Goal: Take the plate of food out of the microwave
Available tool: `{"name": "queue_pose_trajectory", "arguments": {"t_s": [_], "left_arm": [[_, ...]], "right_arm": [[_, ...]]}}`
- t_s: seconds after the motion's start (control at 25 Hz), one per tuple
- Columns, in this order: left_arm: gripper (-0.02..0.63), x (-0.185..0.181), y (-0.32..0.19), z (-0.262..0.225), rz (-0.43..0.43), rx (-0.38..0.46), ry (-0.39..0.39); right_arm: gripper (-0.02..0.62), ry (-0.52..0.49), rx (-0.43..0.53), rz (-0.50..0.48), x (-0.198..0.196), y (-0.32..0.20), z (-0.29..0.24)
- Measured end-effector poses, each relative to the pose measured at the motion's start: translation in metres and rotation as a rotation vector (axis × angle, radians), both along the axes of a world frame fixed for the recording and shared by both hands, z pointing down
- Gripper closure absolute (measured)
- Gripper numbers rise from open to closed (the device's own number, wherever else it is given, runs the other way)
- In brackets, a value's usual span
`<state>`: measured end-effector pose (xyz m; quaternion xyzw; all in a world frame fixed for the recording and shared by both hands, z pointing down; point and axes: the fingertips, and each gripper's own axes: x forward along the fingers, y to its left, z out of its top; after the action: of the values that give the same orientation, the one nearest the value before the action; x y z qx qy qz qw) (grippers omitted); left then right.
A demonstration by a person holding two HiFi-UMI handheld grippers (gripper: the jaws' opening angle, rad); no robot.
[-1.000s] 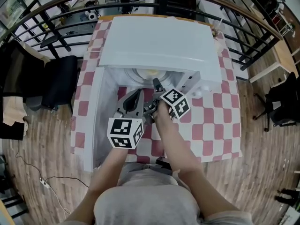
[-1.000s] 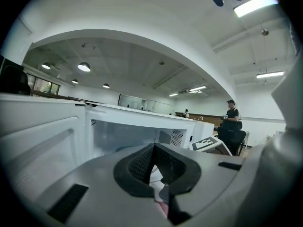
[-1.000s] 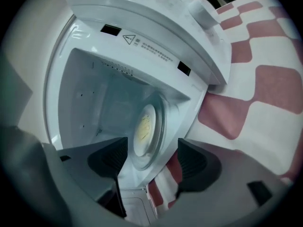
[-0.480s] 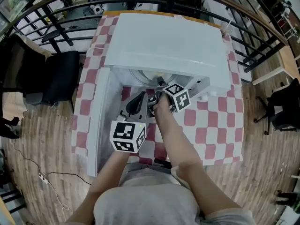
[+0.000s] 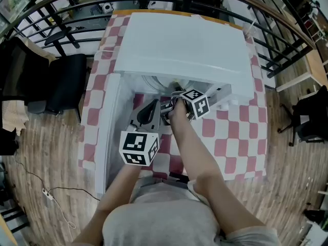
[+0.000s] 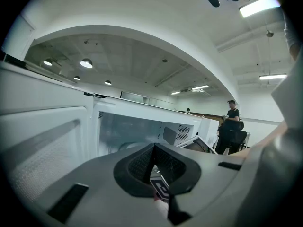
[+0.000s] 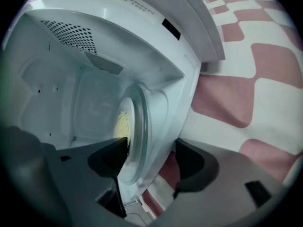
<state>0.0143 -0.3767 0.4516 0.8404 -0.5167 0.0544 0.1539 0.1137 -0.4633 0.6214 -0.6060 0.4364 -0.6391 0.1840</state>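
The right gripper (image 7: pixel 147 157) has its jaws spread apart, and the near rim of the round clear-glass plate (image 7: pixel 137 131) lies between them. The plate carries yellow food (image 7: pixel 122 122) and sits inside the white microwave (image 7: pixel 71 56). The left gripper (image 6: pixel 154 164) has its jaws pressed together on nothing, in front of the opening beside the open white door (image 5: pixel 105 132). The microwave stands on a red-and-white checked tablecloth (image 7: pixel 265 65).
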Motion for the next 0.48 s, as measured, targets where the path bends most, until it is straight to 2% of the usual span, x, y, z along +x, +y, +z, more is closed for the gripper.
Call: {"name": "queue_pose_trajectory", "arguments": {"t_s": [0.2,0.48], "left_arm": [[0.603,0.0010,0.0024,0.0005,0.002,0.000,-0.003],[0.603,0.0027,0.0043,0.0017,0.000,0.001,0.000]], "right_arm": [[0.272,-0.008,0.008,-0.014,0.0013,0.0029,-0.0009],[0.312,-0.007,0.028,-0.039,0.0020,0.0100,-0.0035]]}}
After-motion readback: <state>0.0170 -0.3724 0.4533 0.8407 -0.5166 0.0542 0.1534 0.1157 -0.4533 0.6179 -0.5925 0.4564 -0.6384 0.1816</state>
